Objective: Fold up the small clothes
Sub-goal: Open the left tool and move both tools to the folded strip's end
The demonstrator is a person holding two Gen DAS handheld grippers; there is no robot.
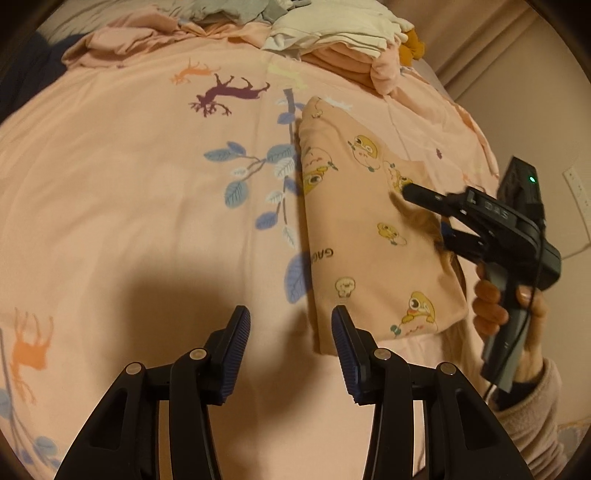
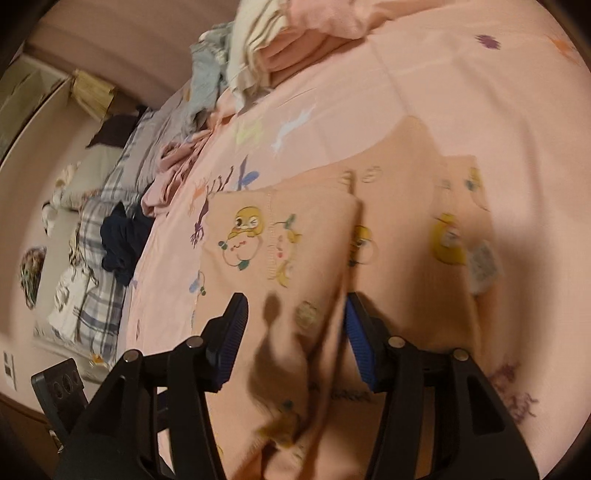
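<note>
A small peach garment with yellow cartoon prints [image 1: 373, 236] lies folded lengthwise on the pink bedspread [image 1: 147, 184]. My left gripper [image 1: 291, 332] is open and empty, just left of the garment's near corner. My right gripper [image 1: 424, 214] reaches in from the right over the garment's right side. In the right wrist view the right gripper [image 2: 295, 325] is open, its fingers straddling a folded layer of the garment [image 2: 280, 251], with the right finger [image 2: 360, 343] against the fold's edge. The view is blurred.
A pile of cream, peach and grey clothes [image 1: 332, 33] sits at the far end of the bed. Crumpled pink cloth [image 1: 122, 40] lies at the far left. Dark navy clothing [image 2: 122, 240] and plaid bedding [image 2: 99, 288] lie at the bed's left side.
</note>
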